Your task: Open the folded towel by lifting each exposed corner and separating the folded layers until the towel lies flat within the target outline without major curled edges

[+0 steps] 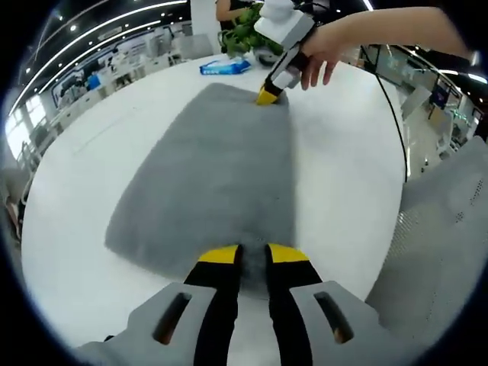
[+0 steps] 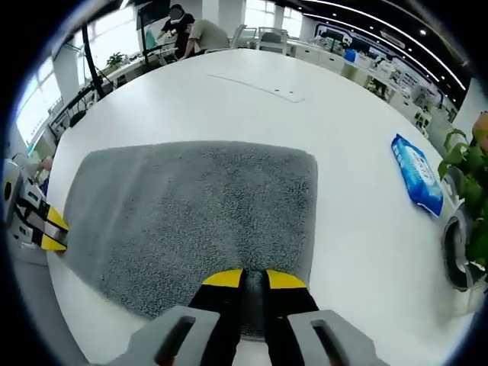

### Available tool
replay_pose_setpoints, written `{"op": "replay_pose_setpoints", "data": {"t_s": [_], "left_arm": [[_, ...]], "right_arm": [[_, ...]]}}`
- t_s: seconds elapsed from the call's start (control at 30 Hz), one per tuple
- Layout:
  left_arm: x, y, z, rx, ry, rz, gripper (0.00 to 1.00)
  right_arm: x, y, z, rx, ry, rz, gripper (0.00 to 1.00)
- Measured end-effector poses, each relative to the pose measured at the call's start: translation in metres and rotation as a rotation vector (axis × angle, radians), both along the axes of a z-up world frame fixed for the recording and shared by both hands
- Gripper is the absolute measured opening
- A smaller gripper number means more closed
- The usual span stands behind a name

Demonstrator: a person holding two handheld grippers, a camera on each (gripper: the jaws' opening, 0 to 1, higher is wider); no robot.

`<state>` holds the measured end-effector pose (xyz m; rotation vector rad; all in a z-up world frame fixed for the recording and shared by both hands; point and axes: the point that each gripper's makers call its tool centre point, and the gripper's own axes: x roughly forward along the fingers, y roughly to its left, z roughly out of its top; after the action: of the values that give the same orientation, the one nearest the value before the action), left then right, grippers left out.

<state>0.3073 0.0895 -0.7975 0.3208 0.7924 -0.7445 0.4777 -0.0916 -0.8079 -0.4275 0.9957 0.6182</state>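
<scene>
Reaching low along the white table [image 1: 69, 229], the left gripper [image 1: 253, 254] pinches the grey towel's [image 1: 213, 175] near edge, jaws narrow on the pile. The right gripper [image 1: 268, 94], in a hand [image 1: 324, 49], nips the far corner.

In the right gripper view, the right gripper [image 2: 254, 277] clamps its own towel [image 2: 198, 213] edge (jaws nearly closed); bare tabletop [image 2: 252, 99] beyond, a blue packet [image 2: 417, 174] near the table's right edge.
</scene>
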Motion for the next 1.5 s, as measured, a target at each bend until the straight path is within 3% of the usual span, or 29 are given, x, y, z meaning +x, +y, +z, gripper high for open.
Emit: {"op": "replay_pose_setpoints", "data": {"t_s": [0.23,0.67,1.13,1.5], "left_arm": [[-0.016,-0.016,-0.001,0.003,0.032,-0.048,0.13],[-0.036,-0.053,-0.002,-0.015,0.038,-0.127,0.13],[-0.038,-0.09,-0.002,-0.032,0.051,-0.204,0.13],[-0.027,-0.107,-0.002,-0.059,0.043,-0.219,0.13]], "right_arm": [[0.01,0.01,0.0,-0.021,0.011,0.048,0.05],[0.03,0.025,-0.002,-0.03,0.01,0.121,0.05],[0.053,0.051,-0.002,-0.043,0.002,0.19,0.04],[0.072,0.07,-0.003,-0.063,-0.001,0.244,0.04]]}}
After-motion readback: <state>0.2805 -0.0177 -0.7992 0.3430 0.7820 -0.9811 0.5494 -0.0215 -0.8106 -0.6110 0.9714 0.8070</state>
